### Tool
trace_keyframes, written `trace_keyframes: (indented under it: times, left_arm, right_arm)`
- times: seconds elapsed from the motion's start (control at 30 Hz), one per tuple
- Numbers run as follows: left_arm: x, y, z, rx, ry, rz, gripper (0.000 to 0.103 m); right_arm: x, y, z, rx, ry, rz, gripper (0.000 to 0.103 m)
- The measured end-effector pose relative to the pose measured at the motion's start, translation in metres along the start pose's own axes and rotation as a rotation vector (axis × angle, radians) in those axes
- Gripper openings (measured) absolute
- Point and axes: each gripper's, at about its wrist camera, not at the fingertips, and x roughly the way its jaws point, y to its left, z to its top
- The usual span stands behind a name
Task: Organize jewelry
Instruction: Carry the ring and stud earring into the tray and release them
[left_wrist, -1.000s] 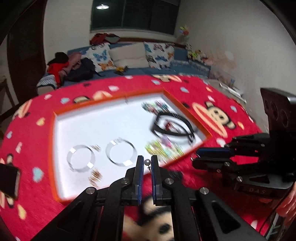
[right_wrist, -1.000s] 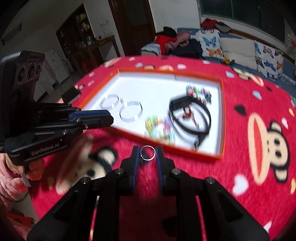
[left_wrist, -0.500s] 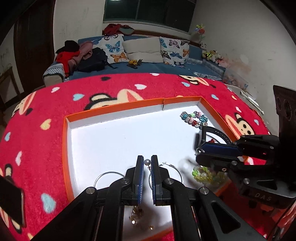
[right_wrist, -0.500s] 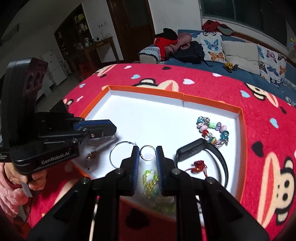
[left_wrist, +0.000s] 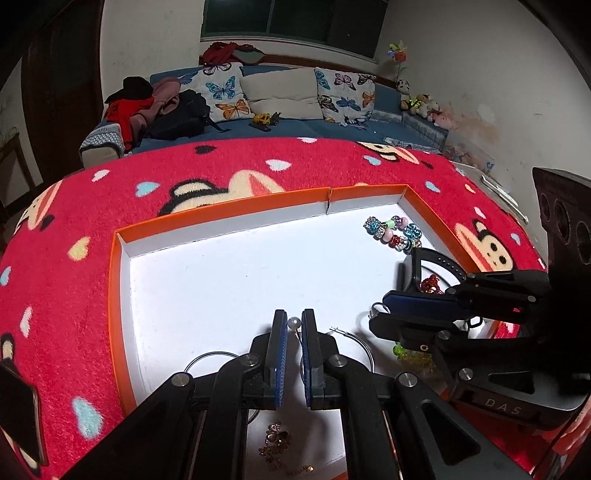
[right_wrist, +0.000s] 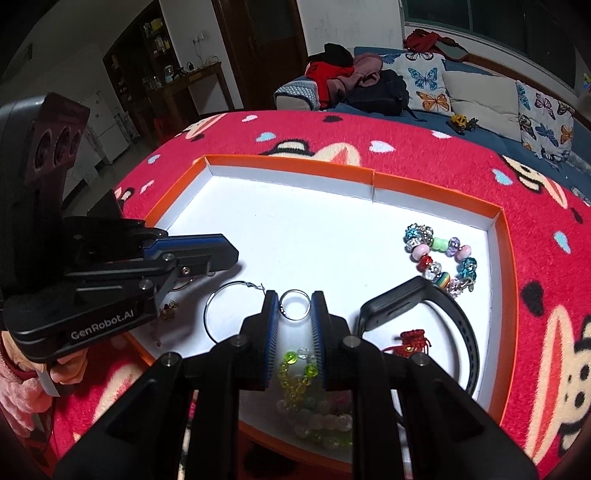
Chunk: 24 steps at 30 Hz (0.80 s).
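1. Both views have been carried forward since a second ago: the tray (left_wrist: 118, 280), then seen ahead across the red blanket (left_wrist: 221, 170), now lies directly beneath, and the blur has gone.
2. Held in the left hand-held gripper (left_wrist: 294, 325) is a pearl stud (left_wrist: 293, 323), pinched at the very tips with the jaws nearly closed, so the small piece stays visible above the tray floor.
3. Held in the right hand-held gripper (right_wrist: 294, 303) is a silver ring (right_wrist: 294, 303), gripped across its width with the jaws narrowly apart.
4. Both pieces are kept over the tray's open white middle, probably to be set down clear of the rest.
5. Already lying in the tray are hoop earrings (right_wrist: 231, 312), a bead bracelet (right_wrist: 439, 258), a black band (right_wrist: 424, 314) and green beads (right_wrist: 295, 373).
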Motion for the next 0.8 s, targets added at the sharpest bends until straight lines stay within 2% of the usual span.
trace_keyframes:
  times: [0.53,0.8]
  left_arm:
    - [-0.001,-0.003,-0.002,0.015,0.006,0.024,0.008]
    - [-0.012,-0.004,-0.004,0.01,0.001,0.037,0.009]
  right_arm:
    - [0.005,-0.001,0.0,0.015,0.008,0.006,0.021]
    - [-0.002,0.001,-0.003,0.012,0.002,-0.004,0.031]
